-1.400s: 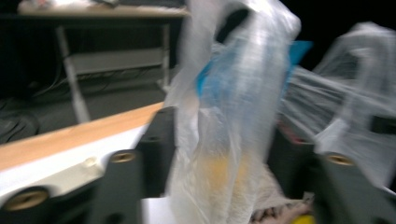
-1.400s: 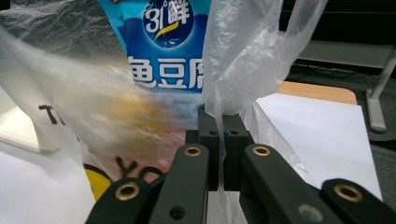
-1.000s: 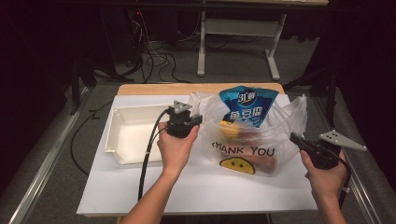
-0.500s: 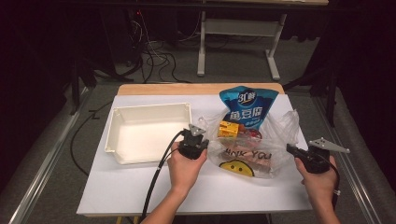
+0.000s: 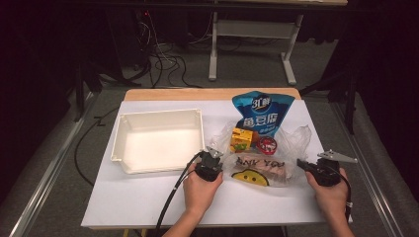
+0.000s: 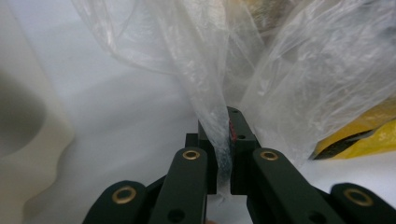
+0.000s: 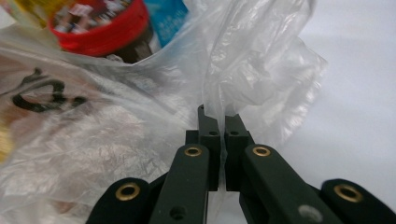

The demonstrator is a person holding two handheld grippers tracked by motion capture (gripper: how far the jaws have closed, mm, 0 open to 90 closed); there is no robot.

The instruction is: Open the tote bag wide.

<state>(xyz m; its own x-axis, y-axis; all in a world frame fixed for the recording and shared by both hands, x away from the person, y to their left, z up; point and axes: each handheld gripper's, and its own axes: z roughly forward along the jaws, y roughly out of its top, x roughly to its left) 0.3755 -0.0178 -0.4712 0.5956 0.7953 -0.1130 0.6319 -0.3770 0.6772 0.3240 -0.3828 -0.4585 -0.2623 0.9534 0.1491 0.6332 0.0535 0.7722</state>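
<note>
Plastic bag (image 5: 267,165) lies on the white table cover (image 5: 148,197), right of centre in the high view, printed with a yellow smiley and dark lettering. Both handles are pinched.

Left gripper (image 5: 211,159), lower centre of the high view: jaws clenched on a twisted strip of bag film at the bag's left edge. The left gripper view confirms this, with film (image 6: 219,135) squeezed between the black jaws. Right gripper (image 5: 304,165), lower right: jaws clamped on the bag's right handle; the right gripper view shows thin plastic (image 7: 219,105) caught between nearly touching jaws.

Step in hand, as I read it: bag held by both handles, low at the table, mouth facing the far side. Contents are to be emptied or spread out.

Next move likely calls for keeping both pinches firm while drawing the handles apart or lifting the bag's near end; thin film could slip or tear if pulled unevenly.

Containers:
- Bag: a pale wrapped packet under the smiley; a yellow box (image 5: 242,139) and a red-lidded tub (image 5: 267,145) at its mouth. Whether these sit fully inside, cannot tell.
- Blue snack pouch (image 5: 262,113) stands just behind the bag, upper centre.
- White tray (image 5: 118,143), left of the bag, just beside the left gripper: empty.
</note>
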